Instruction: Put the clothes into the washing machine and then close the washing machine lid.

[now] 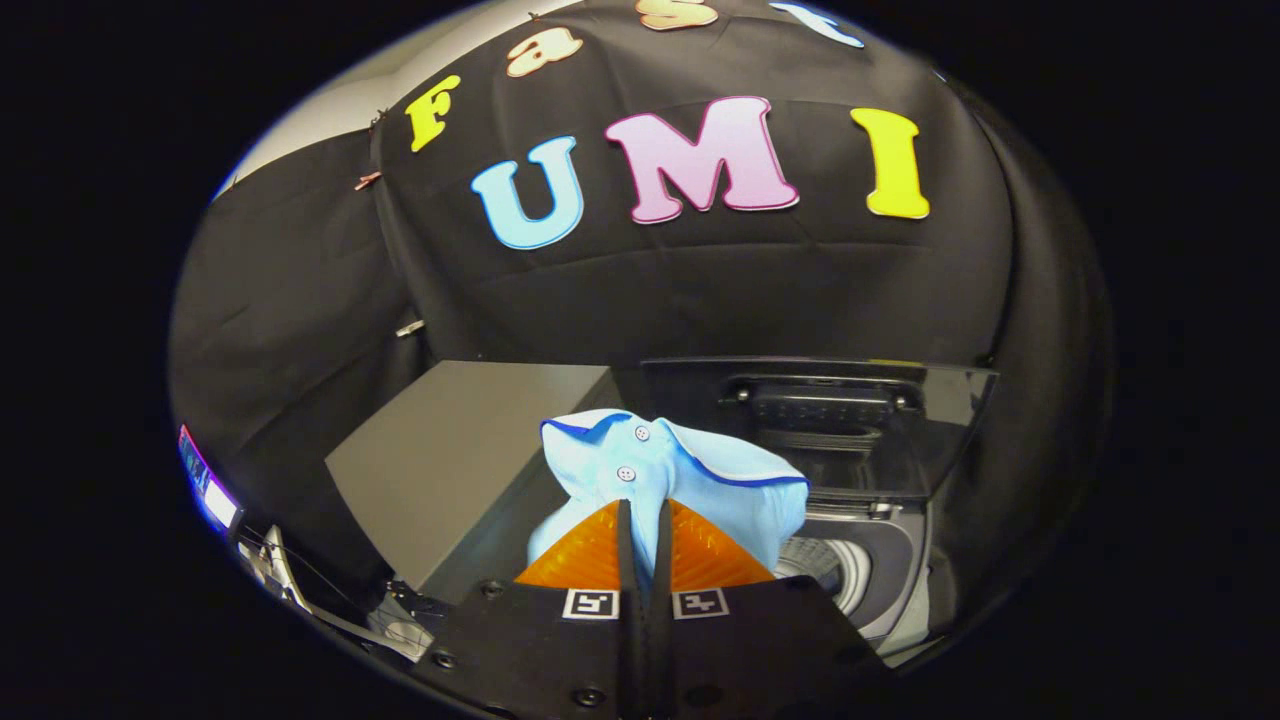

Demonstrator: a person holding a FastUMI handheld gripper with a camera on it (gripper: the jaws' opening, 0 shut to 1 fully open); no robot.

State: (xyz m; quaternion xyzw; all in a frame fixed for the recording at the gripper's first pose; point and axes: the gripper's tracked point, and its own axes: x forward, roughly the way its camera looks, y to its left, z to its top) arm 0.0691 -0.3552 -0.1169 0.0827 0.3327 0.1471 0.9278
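The hand-held gripper (643, 520) sits nearest, its two fingers drawn almost together, with only a thin strip of cloth showing in the narrow gap between them. Both fingers press on a fold of the light blue polo shirt with dark blue collar trim and two small white buttons (665, 480), so the gripper is clamped on the garment. Each finger carries a small square black-and-white marker at its base.

The shirt bunches up directly ahead of the fingertips and above them, the collar spread open to either side and the button placket running up from the pinch point. It hangs from the fingers, held above the machine rather than lying inside it.

Just beyond the shirt and to the gripper's right is the round opening of the dark grey top-loading washing machine (890, 580), where the pale ribbed wall of the drum (835, 570) curves down into shadow. The shirt's right edge overlaps the near rim of that opening.

To the gripper's left, beyond the shirt, a plain grey box-shaped block (450, 450) stands beside the machine.

Farther back, behind the opening, the glossy dark transparent washing machine lid (850, 420) stands raised, with a dark handle fitting across its upper part. The black cloth wall (300, 300) rises behind everything.
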